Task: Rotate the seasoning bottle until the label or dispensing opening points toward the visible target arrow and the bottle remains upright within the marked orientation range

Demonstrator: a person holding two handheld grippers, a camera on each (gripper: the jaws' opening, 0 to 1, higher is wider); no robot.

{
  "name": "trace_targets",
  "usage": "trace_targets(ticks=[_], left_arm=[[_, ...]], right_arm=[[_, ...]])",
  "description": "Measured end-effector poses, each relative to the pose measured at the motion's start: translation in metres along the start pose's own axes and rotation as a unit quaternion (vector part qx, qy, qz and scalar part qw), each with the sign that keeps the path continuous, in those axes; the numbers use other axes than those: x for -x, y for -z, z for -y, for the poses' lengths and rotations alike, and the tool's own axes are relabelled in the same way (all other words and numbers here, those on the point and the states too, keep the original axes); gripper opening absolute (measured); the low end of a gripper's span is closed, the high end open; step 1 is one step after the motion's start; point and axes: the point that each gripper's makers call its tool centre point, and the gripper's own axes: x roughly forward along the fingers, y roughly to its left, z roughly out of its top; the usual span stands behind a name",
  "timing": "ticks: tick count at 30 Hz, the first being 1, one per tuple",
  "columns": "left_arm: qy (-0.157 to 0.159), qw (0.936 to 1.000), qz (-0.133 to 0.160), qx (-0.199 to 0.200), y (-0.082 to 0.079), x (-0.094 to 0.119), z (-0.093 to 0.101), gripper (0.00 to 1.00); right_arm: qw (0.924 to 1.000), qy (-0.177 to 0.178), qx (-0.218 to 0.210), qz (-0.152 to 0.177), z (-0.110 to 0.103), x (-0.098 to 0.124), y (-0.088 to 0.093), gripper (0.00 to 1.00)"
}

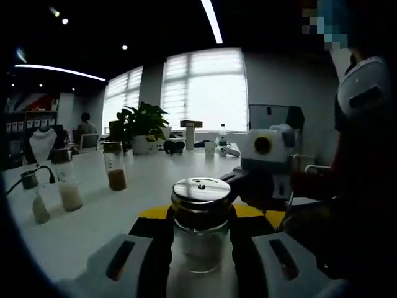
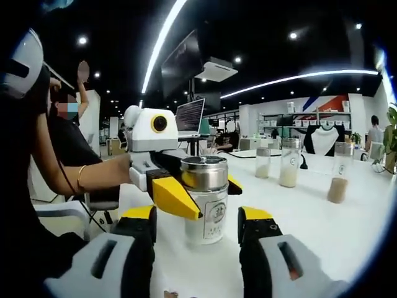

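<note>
The seasoning bottle (image 2: 206,198) was seen upright on the white table (image 2: 347,230), its long axis vertical, its label turned toward the right gripper (image 2: 197,233). That gripper's jaws were held apart, one to each side of the bottle's base, apparently short of touching it. Higher up, the left gripper (image 2: 186,186) was reached in from the far side, its yellow-tipped jaws set either side of the bottle below the metal cap (image 1: 201,191); whether the glass was actually clamped could not be told. No target arrow could be made out. Farther back, three other jars (image 1: 115,165) were stood well apart from the bottle, and a potted plant (image 1: 144,127) beyond them.
</note>
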Motion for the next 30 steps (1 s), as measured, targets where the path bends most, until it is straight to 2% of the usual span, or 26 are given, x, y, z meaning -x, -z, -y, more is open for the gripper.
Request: trace_targets(ticks=[3,9,14,18,30], left_arm=[[0.001,1.0,0.001,-0.003,-0.002,0.0,0.0,0.37],[0.005,1.0,0.001,-0.001,-0.003,-0.001,0.003,0.37],[0.001,0.9999,-0.011,-0.011,0.0,0.0,0.006,0.37],[0.01,0.9998,-0.01,-0.013,0.0,0.002,0.011,0.37],[0.04,0.9991,-0.006,-0.01,-0.005,0.011,0.027,0.37]], right_arm=[[0.9999,-0.01,0.001,0.0,-0.003,-0.003,0.0,0.45],[0.9998,-0.018,0.005,-0.011,-0.007,-0.01,0.006,0.45],[0.9997,-0.022,-0.001,-0.008,-0.006,-0.008,0.008,0.41],[0.9995,-0.03,0.004,-0.003,-0.007,-0.006,0.008,0.33],[0.9969,-0.077,0.001,0.017,-0.023,-0.005,0.002,0.3]])
